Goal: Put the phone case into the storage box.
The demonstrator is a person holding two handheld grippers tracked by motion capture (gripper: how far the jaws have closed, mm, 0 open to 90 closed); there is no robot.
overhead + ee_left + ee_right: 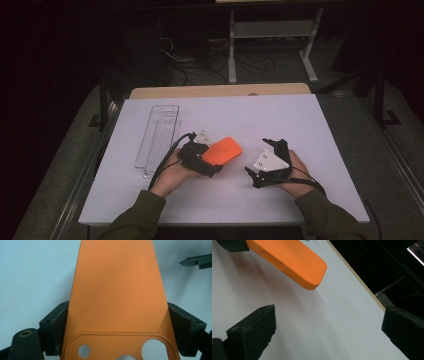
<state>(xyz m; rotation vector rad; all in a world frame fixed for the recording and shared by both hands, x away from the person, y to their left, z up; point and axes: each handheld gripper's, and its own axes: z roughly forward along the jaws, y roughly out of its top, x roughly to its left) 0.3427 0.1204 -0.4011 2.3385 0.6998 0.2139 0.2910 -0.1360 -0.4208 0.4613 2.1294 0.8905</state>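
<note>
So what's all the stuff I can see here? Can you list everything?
phone case: one, orange, held above the table near its middle, clamped at its camera-hole end
tray: one, clear plastic, long and narrow, lying on the table's left part
table: one, white top with a wooden far edge
frame: one, white metal, on the floor beyond the table, cables beside it
left gripper: one, black, shut on the phone case
right gripper: one, black, jaws open, nothing between them
hands and sleeves: two, green sleeves, coming in from the bottom edge
</note>
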